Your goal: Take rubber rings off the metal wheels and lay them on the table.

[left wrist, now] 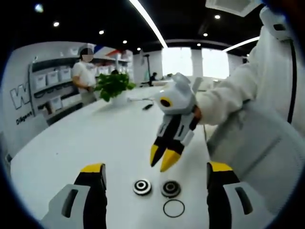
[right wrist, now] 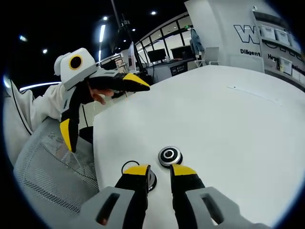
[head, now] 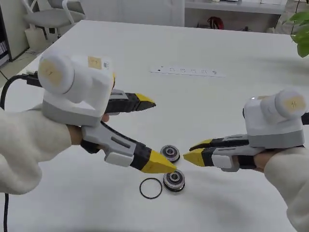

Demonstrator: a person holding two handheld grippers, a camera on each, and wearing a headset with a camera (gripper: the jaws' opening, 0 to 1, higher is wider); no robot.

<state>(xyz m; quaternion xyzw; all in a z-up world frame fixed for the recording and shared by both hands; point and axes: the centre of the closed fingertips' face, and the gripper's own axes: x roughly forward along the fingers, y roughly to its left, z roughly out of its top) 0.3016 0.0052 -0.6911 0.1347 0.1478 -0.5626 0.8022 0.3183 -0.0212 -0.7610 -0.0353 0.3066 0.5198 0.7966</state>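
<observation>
Two small metal wheels lie on the white table (head: pixel 227 106): one (head: pixel 170 152) farther from me, one (head: pixel 174 180) nearer. A loose black rubber ring (head: pixel 151 188) lies flat beside the nearer wheel. My left gripper (head: pixel 155 134) is wide open, its lower yellow tip just left of the wheels and above the table. In the left gripper view the wheels (left wrist: pixel 142 186) (left wrist: pixel 170 188) and the ring (left wrist: pixel 174 208) sit between its jaws. My right gripper (head: pixel 192 151) points at the wheels from the right, its jaws open only a little and holding nothing. Beyond its tips lies one wheel (right wrist: pixel 169 155).
A white power strip (head: pixel 187 71) lies farther back on the table. A green plant (head: pixel 301 29) stands at the right edge and a chair (head: pixel 53 14) beyond the far left corner. A person (left wrist: pixel 86 71) stands by shelves. A mesh chair (right wrist: pixel 52 162) stands beside the table.
</observation>
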